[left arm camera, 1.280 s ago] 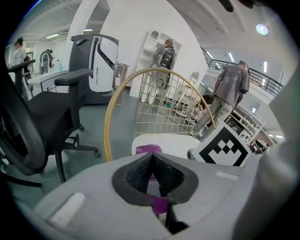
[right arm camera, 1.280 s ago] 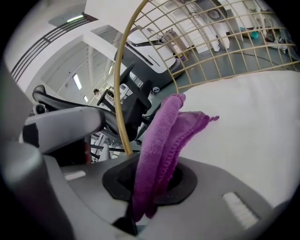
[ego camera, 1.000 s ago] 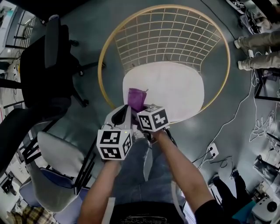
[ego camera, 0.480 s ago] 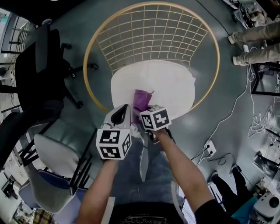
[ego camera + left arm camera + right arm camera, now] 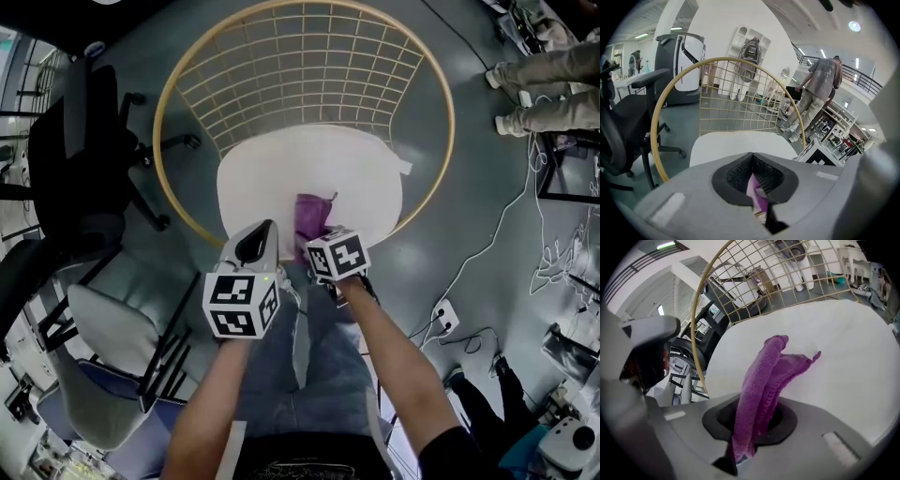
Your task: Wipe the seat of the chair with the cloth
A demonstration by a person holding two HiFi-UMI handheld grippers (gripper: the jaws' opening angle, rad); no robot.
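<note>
The chair has a gold wire back [image 5: 300, 75] and a white seat [image 5: 309, 169], directly below me in the head view. A purple cloth [image 5: 313, 216] lies on the front middle of the seat. My right gripper [image 5: 322, 236] is shut on its near end. In the right gripper view the cloth [image 5: 764, 376] runs from the jaws out onto the seat [image 5: 843, 343]. My left gripper [image 5: 255, 246] hovers just left of it over the seat's front edge, jaws together. A purple sliver shows in their seam in the left gripper view [image 5: 752, 180], and I cannot tell whether it is held.
A black office chair [image 5: 75, 159] stands to the left, with a grey chair [image 5: 103, 356] at the lower left. A person's legs [image 5: 544, 84] are at the top right. A power strip [image 5: 442, 319] and cables lie on the floor to the right.
The right gripper has dragged the cloth from the seat's front left toward its front middle. The left gripper stayed close beside it.
</note>
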